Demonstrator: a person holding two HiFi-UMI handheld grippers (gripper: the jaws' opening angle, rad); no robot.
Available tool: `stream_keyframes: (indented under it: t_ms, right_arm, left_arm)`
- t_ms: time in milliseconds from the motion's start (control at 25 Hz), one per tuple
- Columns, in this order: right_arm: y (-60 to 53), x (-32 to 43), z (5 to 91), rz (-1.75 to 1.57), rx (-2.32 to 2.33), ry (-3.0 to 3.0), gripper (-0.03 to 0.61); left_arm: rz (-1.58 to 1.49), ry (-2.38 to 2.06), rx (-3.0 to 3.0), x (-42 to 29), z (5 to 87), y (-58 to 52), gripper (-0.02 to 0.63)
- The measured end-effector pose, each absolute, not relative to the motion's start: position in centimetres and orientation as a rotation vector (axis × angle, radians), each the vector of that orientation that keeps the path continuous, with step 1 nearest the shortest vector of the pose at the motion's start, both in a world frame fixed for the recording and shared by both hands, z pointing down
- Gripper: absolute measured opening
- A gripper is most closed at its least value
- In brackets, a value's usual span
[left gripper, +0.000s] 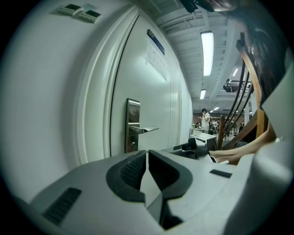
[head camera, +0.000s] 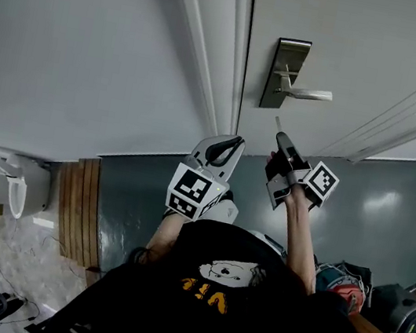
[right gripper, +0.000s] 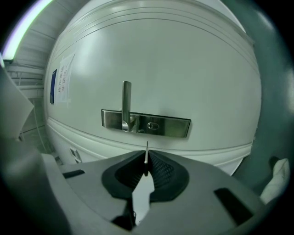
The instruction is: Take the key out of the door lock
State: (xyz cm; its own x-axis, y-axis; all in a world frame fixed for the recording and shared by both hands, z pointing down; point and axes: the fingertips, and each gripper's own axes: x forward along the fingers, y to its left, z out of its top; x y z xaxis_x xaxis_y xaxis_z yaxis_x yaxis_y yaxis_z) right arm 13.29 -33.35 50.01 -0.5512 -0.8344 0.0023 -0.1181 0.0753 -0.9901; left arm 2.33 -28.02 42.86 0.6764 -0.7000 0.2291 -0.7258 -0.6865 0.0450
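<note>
The steel lock plate (head camera: 285,73) with its lever handle (head camera: 308,94) sits on the white door (head camera: 355,52). My right gripper (head camera: 282,140) hangs just below the plate, shut on a thin metal key (head camera: 278,124) whose blade points up at it, clear of the door. In the right gripper view the key (right gripper: 146,151) stands edge-on between the pads, short of the keyhole (right gripper: 153,125). My left gripper (head camera: 230,145) is held lower left of the lock, jaws shut with nothing between them (left gripper: 147,158).
A white door frame (head camera: 212,51) and plain wall (head camera: 94,46) lie left of the door. A grey floor (head camera: 376,207), a wooden strip (head camera: 77,210) and bags (head camera: 346,286) are below. A distant person (left gripper: 205,119) stands in the room behind.
</note>
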Motion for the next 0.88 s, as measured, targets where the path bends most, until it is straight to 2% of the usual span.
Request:
stream_keyframes:
  t_ms: [880]
  right_arm:
    - [-14.5,13.4,49.3,-1.511,-0.851,1.845,0.020]
  left_arm:
    - [0.389,-1.174,2.707,3.1,45.9,-11.7,0.009]
